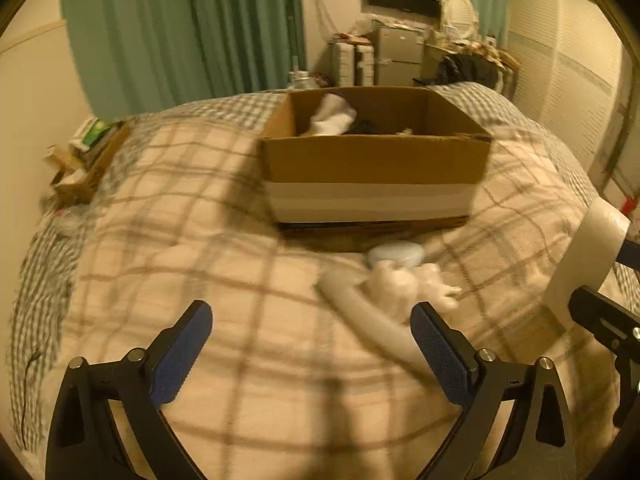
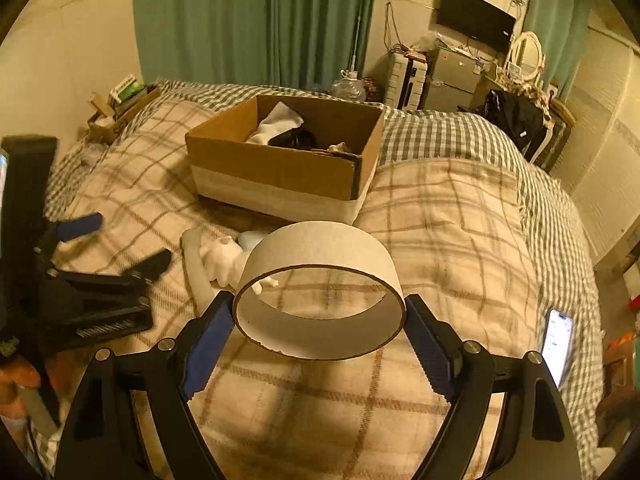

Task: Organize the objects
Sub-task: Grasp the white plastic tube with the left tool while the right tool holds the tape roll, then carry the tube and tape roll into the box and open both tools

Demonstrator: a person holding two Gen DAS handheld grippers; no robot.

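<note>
An open cardboard box sits on the bed, holding white socks and a dark item. My right gripper is shut on a wide tape roll, held above the blanket; the roll also shows at the right edge of the left wrist view. My left gripper is open and empty, low over the blanket. Just ahead of it lie a white figurine, a grey curved tube and a pale blue round lid.
A plaid blanket covers the bed. A phone lies at the right edge. A wooden crate of clutter sits at the far left. Green curtains, a fridge and a TV stand beyond the bed.
</note>
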